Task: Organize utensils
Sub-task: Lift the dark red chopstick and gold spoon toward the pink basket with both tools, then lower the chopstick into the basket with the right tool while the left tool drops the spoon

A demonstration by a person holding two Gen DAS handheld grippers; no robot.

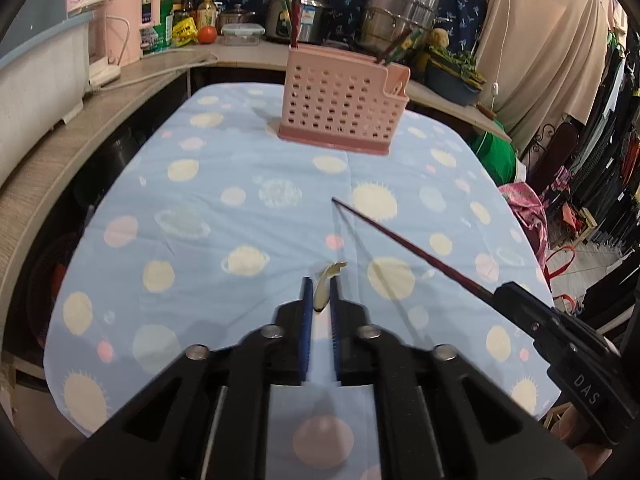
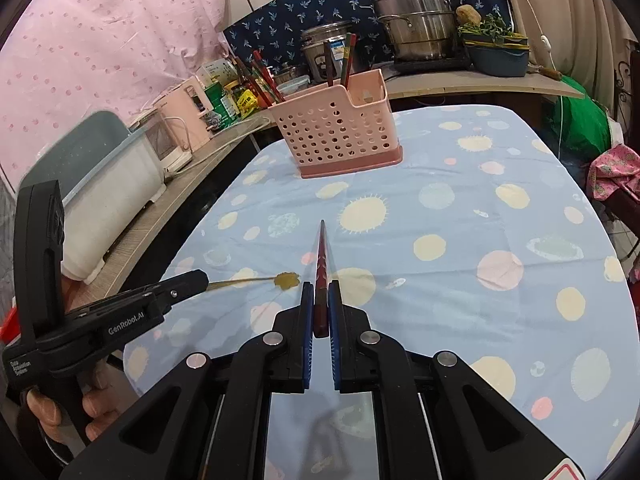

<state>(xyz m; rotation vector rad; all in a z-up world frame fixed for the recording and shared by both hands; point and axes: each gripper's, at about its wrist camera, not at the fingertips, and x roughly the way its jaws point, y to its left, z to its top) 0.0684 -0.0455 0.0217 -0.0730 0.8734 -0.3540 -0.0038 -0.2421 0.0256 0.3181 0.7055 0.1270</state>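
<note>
the left gripper (image 1: 320, 292) was clamped tight on a small pale yellow utensil w/ a thin handle and a flower-shaped end (image 2: 288, 280), prob a little fork or pick, which stuck out fwd past its blue pads and hung clear of the cloth. the right gripper (image 2: 321, 300) was clamped on a long dark red chopstick (image 2: 321, 256), held near its thick end, tip pointing fwd toward the pink perforated plastic utensil caddy (image 2: 336, 132). the caddy stood well ahead of both claws, at the far end of the table w/ a light blue planet-print cloth (image 1: 200, 200).

risks, as a guess: the yellow piece was gripped only at the end of its thin handle, so it could swivel or slip out on the way over. the chopstick's long free length could swing w/ a small wrist turn, miss its slot or knock the light caddy. the two claws sat near each other, so the chopstick might cross the left claw's path.

counts: 2 grippers, 1 yellow utensil, 1 chopstick in hand, 1 caddy. several more chopsticks (image 2: 260, 76) stood in it, exact no. unclear. nothing else loose on the cloth.
</note>
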